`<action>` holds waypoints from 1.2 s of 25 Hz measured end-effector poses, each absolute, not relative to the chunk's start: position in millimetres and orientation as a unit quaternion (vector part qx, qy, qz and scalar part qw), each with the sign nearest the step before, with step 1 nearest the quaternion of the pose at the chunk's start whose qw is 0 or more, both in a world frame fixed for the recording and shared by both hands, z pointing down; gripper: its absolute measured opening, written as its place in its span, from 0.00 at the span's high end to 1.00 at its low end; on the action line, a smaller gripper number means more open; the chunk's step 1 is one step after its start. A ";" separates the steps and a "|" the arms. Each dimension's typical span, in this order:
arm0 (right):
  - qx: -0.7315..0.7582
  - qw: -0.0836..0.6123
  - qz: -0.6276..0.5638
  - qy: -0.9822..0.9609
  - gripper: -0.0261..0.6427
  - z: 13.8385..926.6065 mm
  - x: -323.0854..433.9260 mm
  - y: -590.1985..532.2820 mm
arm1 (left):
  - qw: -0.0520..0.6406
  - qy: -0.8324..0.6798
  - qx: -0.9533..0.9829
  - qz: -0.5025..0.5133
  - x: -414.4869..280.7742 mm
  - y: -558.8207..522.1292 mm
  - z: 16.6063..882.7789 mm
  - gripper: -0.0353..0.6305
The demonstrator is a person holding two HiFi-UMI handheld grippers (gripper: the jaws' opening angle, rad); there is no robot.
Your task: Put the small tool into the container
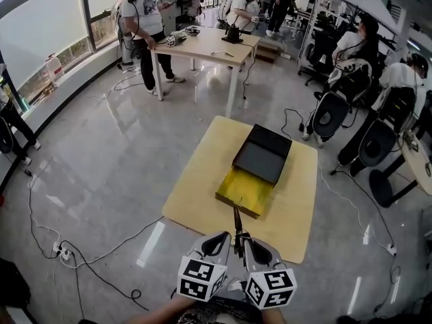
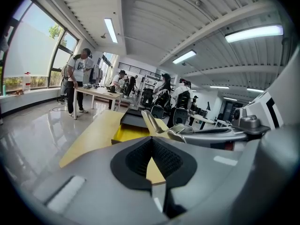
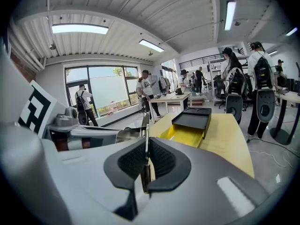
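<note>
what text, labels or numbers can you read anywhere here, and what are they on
No readable words or numbers in any view.
Left marker cube and right marker cube: black-and-white square patterns only, no letters.
Container: no print visible.
Jug by the window: any print is too small to read.

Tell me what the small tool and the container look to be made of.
Small tool: thin strip, pale glint along its edge in the right gripper view, so probably bare metal. Container: flat matte black top, bright yellow inside; plastic or coated card, can't tell which.
</note>
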State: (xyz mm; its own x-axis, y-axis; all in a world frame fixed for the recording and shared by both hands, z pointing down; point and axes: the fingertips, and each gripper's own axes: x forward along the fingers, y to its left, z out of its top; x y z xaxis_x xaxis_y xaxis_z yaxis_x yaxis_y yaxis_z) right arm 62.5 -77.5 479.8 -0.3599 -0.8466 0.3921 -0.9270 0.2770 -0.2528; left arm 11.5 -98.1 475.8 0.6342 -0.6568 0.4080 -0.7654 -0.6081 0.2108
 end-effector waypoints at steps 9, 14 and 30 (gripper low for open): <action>0.565 0.088 0.219 -0.790 0.95 478.0 72.7 -82.6 | 0.184 -0.401 0.886 0.144 16.5 -101.1 476.1 0.92; 0.559 0.092 0.213 -0.796 0.95 477.0 71.5 -87.3 | 0.181 -0.407 0.884 0.144 15.0 -105.5 475.4 0.92; 0.511 0.111 0.235 -0.819 0.95 485.6 38.5 -76.9 | 0.197 -0.452 0.853 0.169 -21.1 -94.1 485.0 0.93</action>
State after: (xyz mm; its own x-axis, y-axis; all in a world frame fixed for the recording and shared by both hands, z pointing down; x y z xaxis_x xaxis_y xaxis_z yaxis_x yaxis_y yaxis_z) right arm 38.5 -76.9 485.6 -0.4538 -0.7844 0.4229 -0.8893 0.3680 -0.2717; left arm -21.1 -94.1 485.0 0.5342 -0.7046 0.4672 -0.8382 -0.5135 0.1839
